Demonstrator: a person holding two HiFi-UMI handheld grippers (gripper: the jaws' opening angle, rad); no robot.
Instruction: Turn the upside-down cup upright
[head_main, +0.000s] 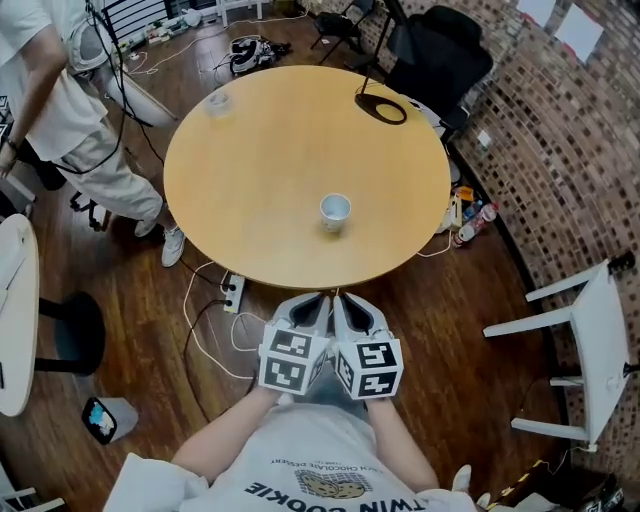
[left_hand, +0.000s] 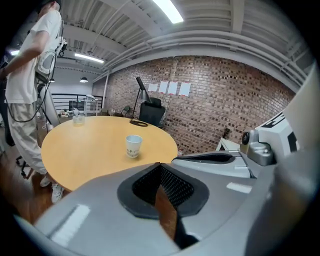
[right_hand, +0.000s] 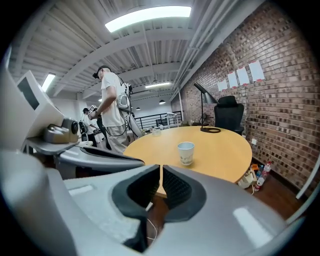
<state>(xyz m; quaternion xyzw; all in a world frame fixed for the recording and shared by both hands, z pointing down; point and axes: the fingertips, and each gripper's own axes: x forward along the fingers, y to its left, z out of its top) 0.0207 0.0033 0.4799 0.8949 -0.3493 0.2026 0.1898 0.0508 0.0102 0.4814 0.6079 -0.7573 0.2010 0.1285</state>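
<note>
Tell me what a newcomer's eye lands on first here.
A small white cup stands upright near the middle of the round wooden table, mouth open to the ceiling. Just off the table's near edge, the left gripper and right gripper sit side by side, both shut and empty, pointing toward the cup. A person in light clothes stands beside the table's far left.

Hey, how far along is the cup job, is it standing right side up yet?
Done, it seems: the cup stands upright on the round table, open rim on top. In hand: nothing. The left gripper and the right gripper are both shut and empty, side by side off the table's near edge. Left to do: nothing that shows.
</note>
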